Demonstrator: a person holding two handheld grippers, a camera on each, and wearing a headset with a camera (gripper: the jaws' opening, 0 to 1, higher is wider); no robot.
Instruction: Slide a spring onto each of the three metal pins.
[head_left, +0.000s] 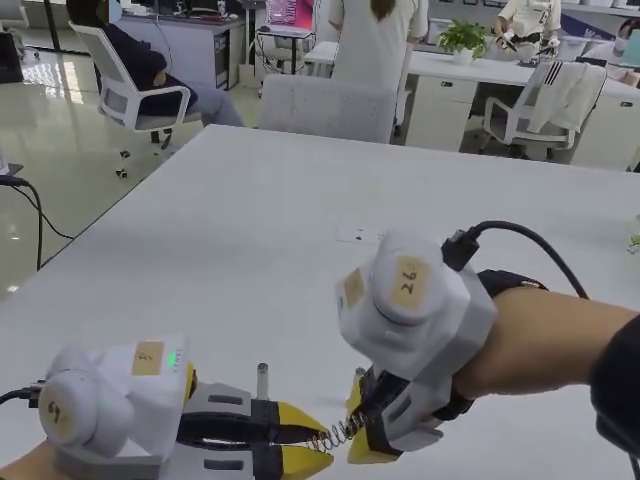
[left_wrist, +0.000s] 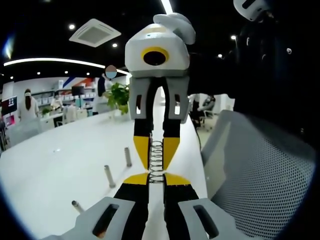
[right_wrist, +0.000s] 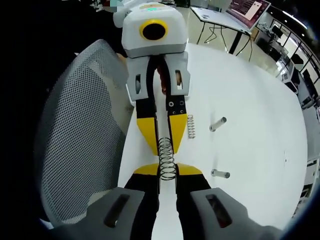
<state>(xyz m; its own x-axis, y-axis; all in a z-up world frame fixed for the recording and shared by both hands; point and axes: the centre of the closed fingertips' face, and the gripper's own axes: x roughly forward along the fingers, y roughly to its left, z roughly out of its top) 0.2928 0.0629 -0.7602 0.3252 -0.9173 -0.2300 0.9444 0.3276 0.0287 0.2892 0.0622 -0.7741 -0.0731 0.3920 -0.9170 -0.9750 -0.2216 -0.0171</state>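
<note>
We carry two like grippers: white rounded housings, black slotted arms, yellow jaw tips. Our left gripper (head_left: 318, 443) bears a yellow sticker (head_left: 148, 357) and a green light (head_left: 172, 358). Our right gripper (head_left: 360, 425) has a label (head_left: 410, 283) marked 26 and a black cable (head_left: 520, 238). We wear a black wrist strap (head_left: 505, 282) and a dark sleeve (head_left: 620, 380).

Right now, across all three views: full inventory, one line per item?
held spring: 1, silver, spanning between the two claws, one end in each
loose spring: 1, silver, lying on the table beside the left claw
pins: 3, grey metal, in a row on the table to one side of the claws
table: 1, white, under the work
mesh chair: 1, grey, at the table's near edge
plant: 1, green, on a far desk
left claw: 1, black with yellow tips, shut on the held spring
right claw: 1, same colours, shut on its other end
forearm: 1, behind the right claw
</note>
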